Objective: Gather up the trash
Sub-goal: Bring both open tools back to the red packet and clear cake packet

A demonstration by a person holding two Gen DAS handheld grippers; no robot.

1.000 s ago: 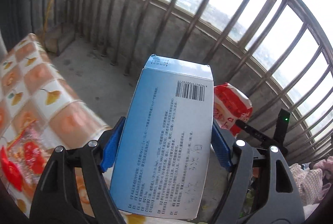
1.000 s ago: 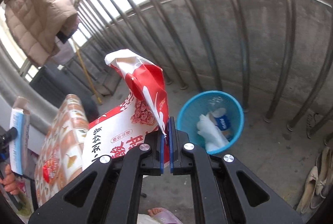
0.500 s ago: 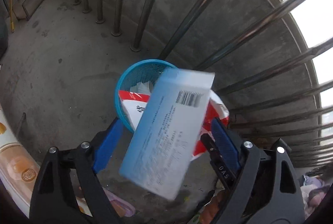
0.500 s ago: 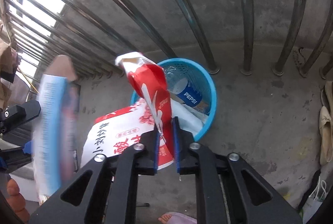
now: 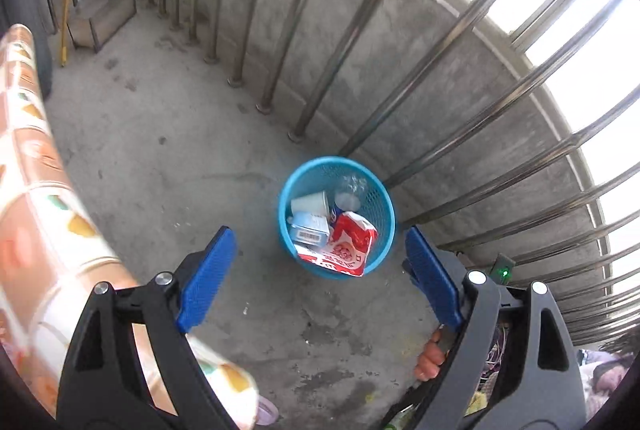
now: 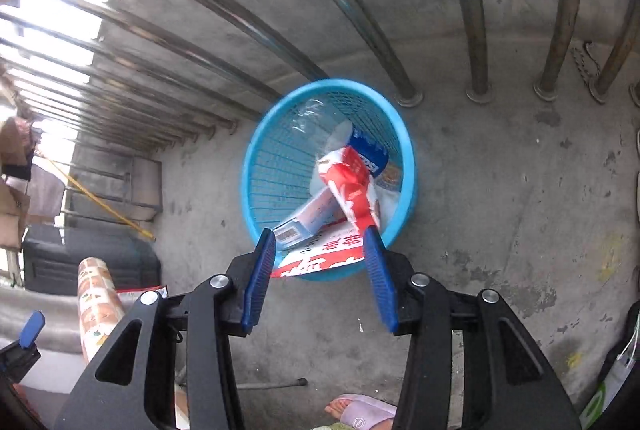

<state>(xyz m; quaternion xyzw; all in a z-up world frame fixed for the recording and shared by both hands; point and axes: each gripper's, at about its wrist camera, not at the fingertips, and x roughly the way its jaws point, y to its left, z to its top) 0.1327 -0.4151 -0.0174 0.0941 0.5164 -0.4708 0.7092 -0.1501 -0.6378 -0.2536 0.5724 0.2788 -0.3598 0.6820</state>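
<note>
Left gripper (image 5: pixel 318 266): jaws spread wide, nothing between them, held above the floor. Right gripper (image 6: pixel 320 272): jaws parted, nothing gripped, poised just over the near rim of the blue basket (image 6: pixel 406 150). Basket stands on the concrete floor (image 5: pixel 160 150) beside the metal railing (image 5: pixel 352 26). Contents, largest first: red-and-white snack bag (image 6: pixel 348 190) leaning over the near rim; light blue box (image 5: pixel 310 226) beside it; Pepsi bottle (image 6: pixel 370 150); white paper cup (image 5: pixel 310 204).

possibly "pepsi" on blue bottle label (image 6: pixel 370 152)
</note>
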